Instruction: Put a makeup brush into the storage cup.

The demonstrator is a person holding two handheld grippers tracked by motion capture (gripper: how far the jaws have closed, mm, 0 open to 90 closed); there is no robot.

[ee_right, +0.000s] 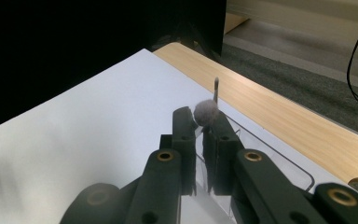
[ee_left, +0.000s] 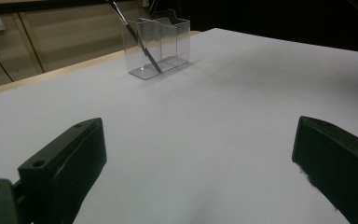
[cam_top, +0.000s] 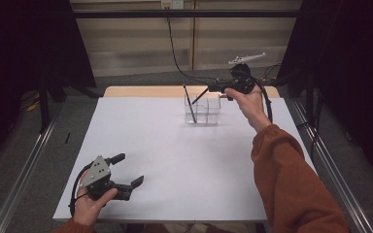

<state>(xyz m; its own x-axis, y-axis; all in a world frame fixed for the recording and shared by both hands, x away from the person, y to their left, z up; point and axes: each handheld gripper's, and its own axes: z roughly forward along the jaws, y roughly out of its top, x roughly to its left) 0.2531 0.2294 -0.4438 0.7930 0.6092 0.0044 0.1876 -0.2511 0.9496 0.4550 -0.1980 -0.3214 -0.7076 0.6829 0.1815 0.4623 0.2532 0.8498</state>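
Observation:
A clear divided holder (cam_top: 203, 110) (ee_left: 161, 44) stands at the far middle of the white table (cam_top: 175, 165). A thin dark stick (cam_top: 189, 104) (ee_left: 142, 42) leans inside it. My right gripper (cam_top: 209, 89) (ee_right: 199, 119) hovers just above the holder's right side, shut on a thin dark brush (cam_top: 200, 96) that slants down toward the holder. The brush's grey fuzzy tuft (ee_right: 206, 112) sits at the jaw tips. The leaning stick's top (ee_right: 216, 88) rises just beyond it. My left gripper (cam_top: 128, 170) (ee_left: 196, 154) rests at the near left, open and empty.
A wooden strip (cam_top: 145, 91) (ee_right: 279, 116) borders the table's far edge. Metal rails (cam_top: 24, 165) run along both sides on the floor. Black curtains flank the table, and a cable (cam_top: 175, 53) hangs at the back.

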